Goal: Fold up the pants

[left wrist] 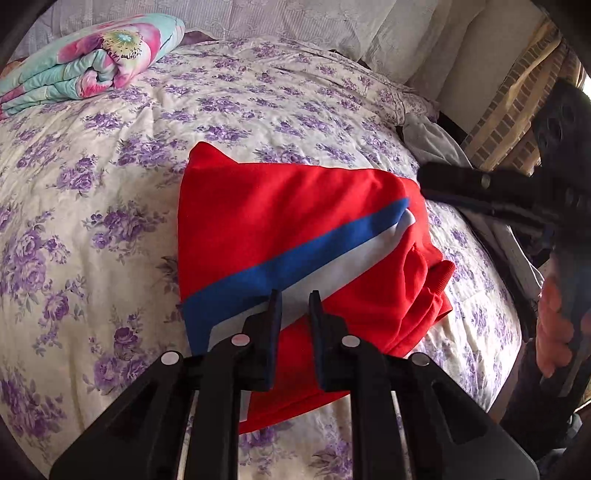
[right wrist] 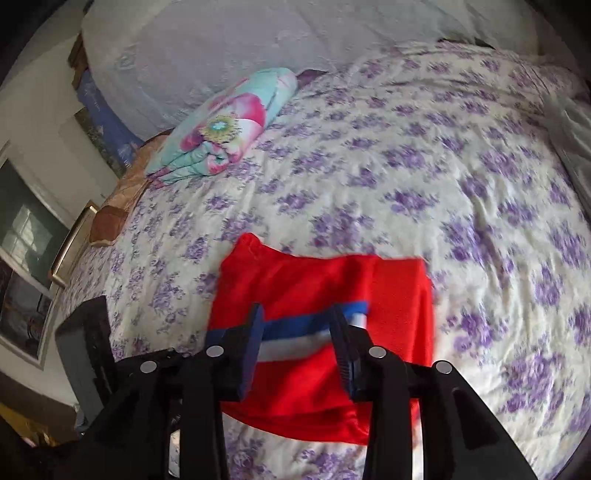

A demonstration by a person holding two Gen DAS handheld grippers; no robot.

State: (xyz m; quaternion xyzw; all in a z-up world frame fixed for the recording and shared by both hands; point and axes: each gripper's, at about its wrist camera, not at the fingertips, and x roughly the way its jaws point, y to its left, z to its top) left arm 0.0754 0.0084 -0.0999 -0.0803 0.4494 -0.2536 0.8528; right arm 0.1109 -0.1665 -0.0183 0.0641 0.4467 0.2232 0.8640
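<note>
The red pants (left wrist: 280,229) with a blue and white stripe lie folded into a compact bundle on the flowered bedspread (left wrist: 92,206). My left gripper (left wrist: 295,299) hovers at the bundle's near edge, jaws a little apart with nothing between them. My right gripper (left wrist: 424,188) shows in the left wrist view at the bundle's right corner; whether it touches the cloth I cannot tell. In the right wrist view the pants (right wrist: 317,280) lie below my right gripper (right wrist: 297,314), whose jaws are wide open and empty. That view is blurred.
A folded turquoise and pink quilt (left wrist: 92,55) lies at the far left of the bed, also in the right wrist view (right wrist: 221,125). Pale pillows (left wrist: 295,18) line the head. A person's hand (left wrist: 557,321) and the bed edge are at right.
</note>
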